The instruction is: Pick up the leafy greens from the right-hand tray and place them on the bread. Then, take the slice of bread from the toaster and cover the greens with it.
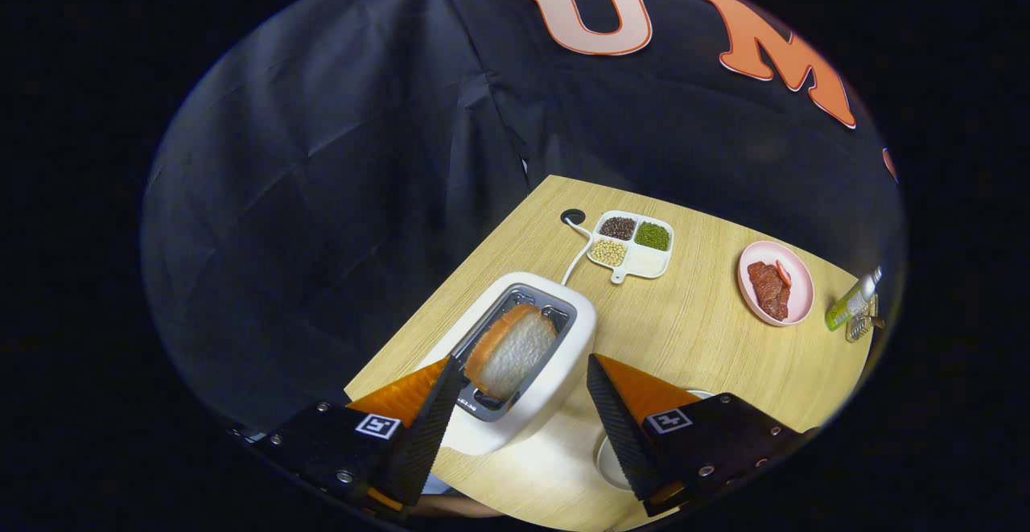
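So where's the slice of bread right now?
The slice of bread is sticking up out of the white toaster on the wooden table, just ahead of the open gripper.

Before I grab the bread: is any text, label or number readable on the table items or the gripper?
Gripper, open at the toaster, with the bread slice just ahead between its fingers: square coded markers, no words.
Toaster: tiny print by the slot, too small to read.
Green bottle: label too blurred to read.
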`<state>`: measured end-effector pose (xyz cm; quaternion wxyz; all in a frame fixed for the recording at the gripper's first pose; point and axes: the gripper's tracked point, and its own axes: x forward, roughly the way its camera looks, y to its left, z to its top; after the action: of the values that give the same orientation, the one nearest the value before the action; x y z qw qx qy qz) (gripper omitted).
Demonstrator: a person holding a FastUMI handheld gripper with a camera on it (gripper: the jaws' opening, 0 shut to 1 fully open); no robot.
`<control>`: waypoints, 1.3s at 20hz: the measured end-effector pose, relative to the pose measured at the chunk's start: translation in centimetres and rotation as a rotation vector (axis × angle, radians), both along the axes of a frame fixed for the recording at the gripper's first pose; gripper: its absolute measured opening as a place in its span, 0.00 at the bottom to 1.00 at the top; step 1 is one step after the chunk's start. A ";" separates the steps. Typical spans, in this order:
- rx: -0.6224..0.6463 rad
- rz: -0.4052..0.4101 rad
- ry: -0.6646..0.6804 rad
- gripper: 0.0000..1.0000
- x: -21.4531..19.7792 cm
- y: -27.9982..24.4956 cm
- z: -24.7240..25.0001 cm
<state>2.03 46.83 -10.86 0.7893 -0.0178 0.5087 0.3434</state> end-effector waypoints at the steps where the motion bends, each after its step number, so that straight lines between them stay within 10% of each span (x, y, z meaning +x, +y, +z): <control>1: -0.006 -0.003 0.013 0.94 0.0 0.6 -0.2; 10: -0.094 -0.048 0.084 0.79 0.8 2.5 -4.0; 19: -0.061 -0.097 0.116 0.17 1.0 1.4 -4.3; 26: 0.053 -0.127 0.068 0.13 1.6 -0.9 -0.1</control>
<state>3.60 45.91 -10.96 0.7920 0.0469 0.5259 0.3064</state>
